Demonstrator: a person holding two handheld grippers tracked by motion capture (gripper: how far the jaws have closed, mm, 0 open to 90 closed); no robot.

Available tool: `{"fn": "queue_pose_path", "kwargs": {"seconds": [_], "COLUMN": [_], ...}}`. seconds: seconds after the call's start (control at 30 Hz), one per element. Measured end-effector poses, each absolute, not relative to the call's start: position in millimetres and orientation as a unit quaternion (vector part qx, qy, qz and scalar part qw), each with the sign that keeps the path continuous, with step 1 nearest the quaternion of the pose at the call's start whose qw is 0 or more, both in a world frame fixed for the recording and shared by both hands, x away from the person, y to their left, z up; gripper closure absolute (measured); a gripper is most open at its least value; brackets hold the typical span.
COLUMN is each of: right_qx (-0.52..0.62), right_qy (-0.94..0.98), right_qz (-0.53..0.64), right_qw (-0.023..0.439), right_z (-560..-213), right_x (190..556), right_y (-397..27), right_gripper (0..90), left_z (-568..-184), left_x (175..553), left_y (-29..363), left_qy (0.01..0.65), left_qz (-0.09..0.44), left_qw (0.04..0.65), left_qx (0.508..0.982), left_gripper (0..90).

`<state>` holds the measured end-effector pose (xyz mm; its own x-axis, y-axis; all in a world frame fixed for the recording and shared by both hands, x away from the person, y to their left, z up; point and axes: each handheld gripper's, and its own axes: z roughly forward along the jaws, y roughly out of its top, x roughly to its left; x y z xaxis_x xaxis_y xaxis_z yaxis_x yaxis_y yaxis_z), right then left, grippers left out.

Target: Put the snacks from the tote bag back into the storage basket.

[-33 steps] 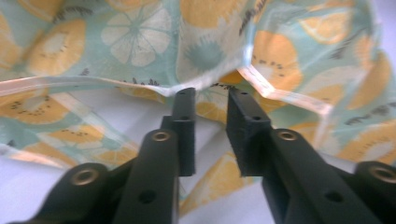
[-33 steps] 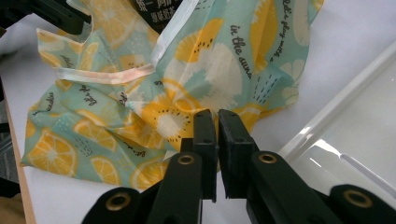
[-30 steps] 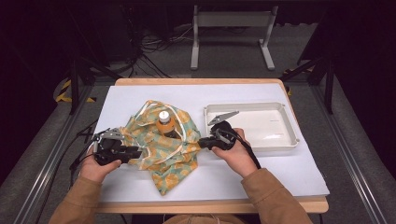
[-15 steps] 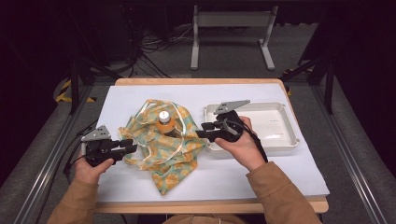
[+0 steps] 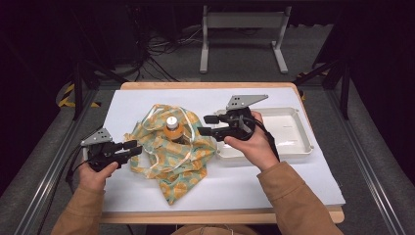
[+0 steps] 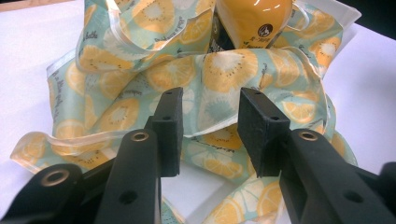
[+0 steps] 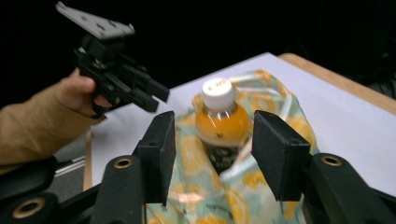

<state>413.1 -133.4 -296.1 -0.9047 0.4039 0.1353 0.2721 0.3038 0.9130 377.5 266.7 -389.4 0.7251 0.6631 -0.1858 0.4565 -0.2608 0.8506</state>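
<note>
A teal bag point(image 5: 171, 161) printed with orange citrus slices lies crumpled on the white mat. An orange juice bottle point(image 5: 172, 128) with a white cap stands upright inside it. My left gripper point(image 5: 132, 148) sits low at the bag's left edge. Its jaws have just been opening, and the pads do not touch the bag point(image 6: 116, 88) or the bottle point(image 6: 254, 18) beyond my left gripper point(image 6: 210, 135). My right gripper point(image 5: 205, 125) hovers right of the bottle, pointing left. It has also just been opening, and my right gripper point(image 7: 215, 149) frames the bottle point(image 7: 219, 121) and bag point(image 7: 280, 98) without touching them.
A white tray point(image 5: 288, 132) stands to the right of the bag, under my right hand. The white mat point(image 5: 244, 181) covers most of the wooden table. My left gripper point(image 7: 156, 98) shows beyond the bottle in the right gripper view.
My right gripper has let go of the bag's right side, risen above it and opened. My left gripper's jaws have widened, and the hand has barely shifted.
</note>
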Motion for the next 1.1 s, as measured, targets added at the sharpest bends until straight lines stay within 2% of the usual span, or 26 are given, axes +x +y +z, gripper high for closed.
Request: {"fn": "queue_pose_path", "kwargs": {"seconds": [0.17,0.53,1.1], "right_qx": [0.194,0.165,0.178], "right_qy": [0.798,0.799,0.800], "right_qz": [0.568,0.578,0.572], "right_qw": [0.044,0.028,0.044], "right_z": [-288,-285,-306], "right_x": [422,438,457], "right_y": [-132,-109,-72], "right_gripper": [49.1,40.9,35.8], "left_z": [-390,-391,-392], "left_x": [378,377,377], "left_y": [268,267,270], "left_qy": [0.355,0.359,0.370], "left_qz": [0.104,0.102,0.103], "left_qw": [0.497,0.499,0.502], "left_qx": [0.785,0.782,0.775], "left_gripper": [59.6,57.2,54.9]}}
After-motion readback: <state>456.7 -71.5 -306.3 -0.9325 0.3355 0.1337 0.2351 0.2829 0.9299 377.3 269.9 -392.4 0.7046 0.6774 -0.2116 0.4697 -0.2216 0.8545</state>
